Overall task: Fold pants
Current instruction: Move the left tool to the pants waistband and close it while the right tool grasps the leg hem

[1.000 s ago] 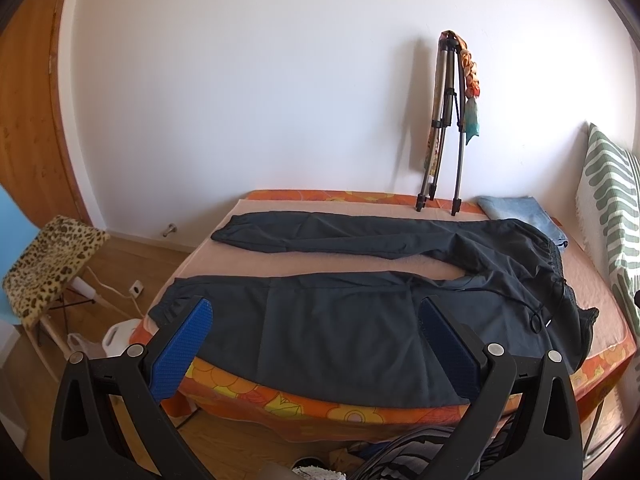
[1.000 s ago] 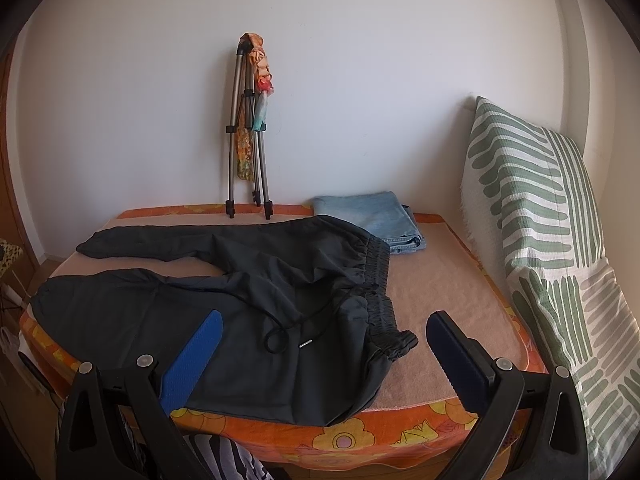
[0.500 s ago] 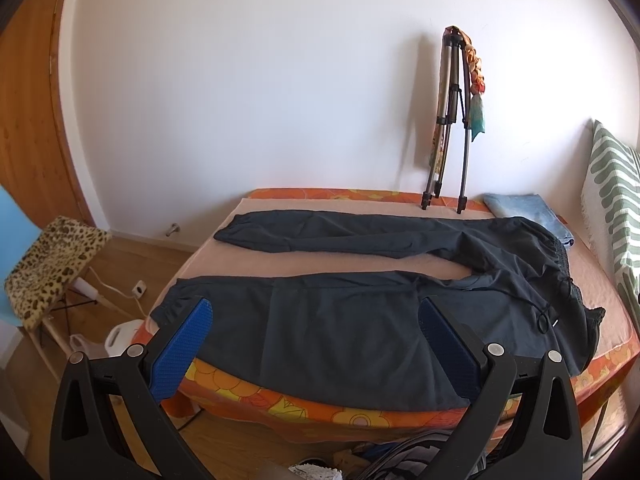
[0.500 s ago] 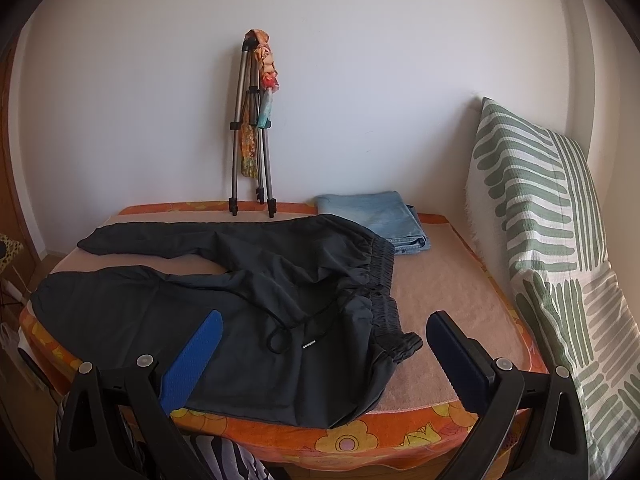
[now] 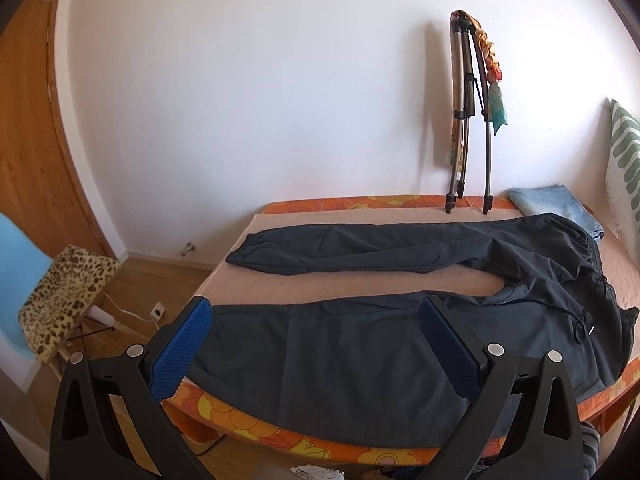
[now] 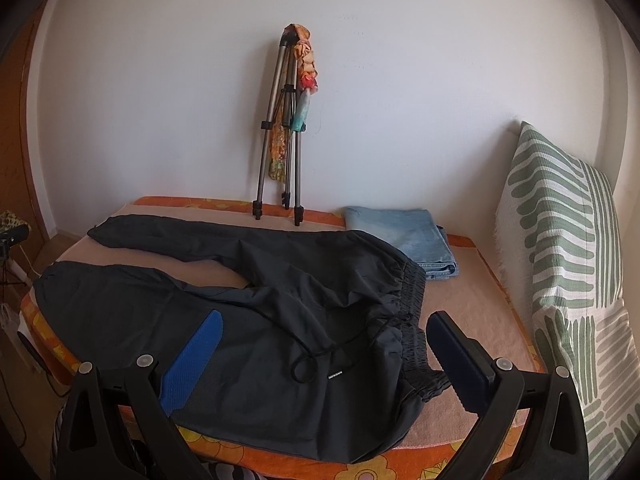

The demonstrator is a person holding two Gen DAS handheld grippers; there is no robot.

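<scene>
We see a plain white wall [image 5: 260, 80] behind a bed [image 5: 280, 436] with an orange floral cover. A folded tripod [image 6: 280, 128] leans on the wall, a colourful cloth hung on it. Wooden door [image 5: 28, 152] at left, wood floor [image 5: 160, 276], a leopard-print stool [image 5: 64, 300], a wall socket [image 5: 159, 311]. Green-striped pillow [image 6: 568, 256] at right. Daylight, soft shadows.

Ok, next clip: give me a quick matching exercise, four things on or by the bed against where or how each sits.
Things:
1. dark pants
2. folded jeans
3. tripod
4. leaf-print pillow

Place or state:
A. propped upright at the bed's right end
B. spread flat, legs apart
C. leaning on the wall, legs closed
D. back corner, beside the waistband

Pairs: 1-B, 2-D, 3-C, 4-A
</scene>
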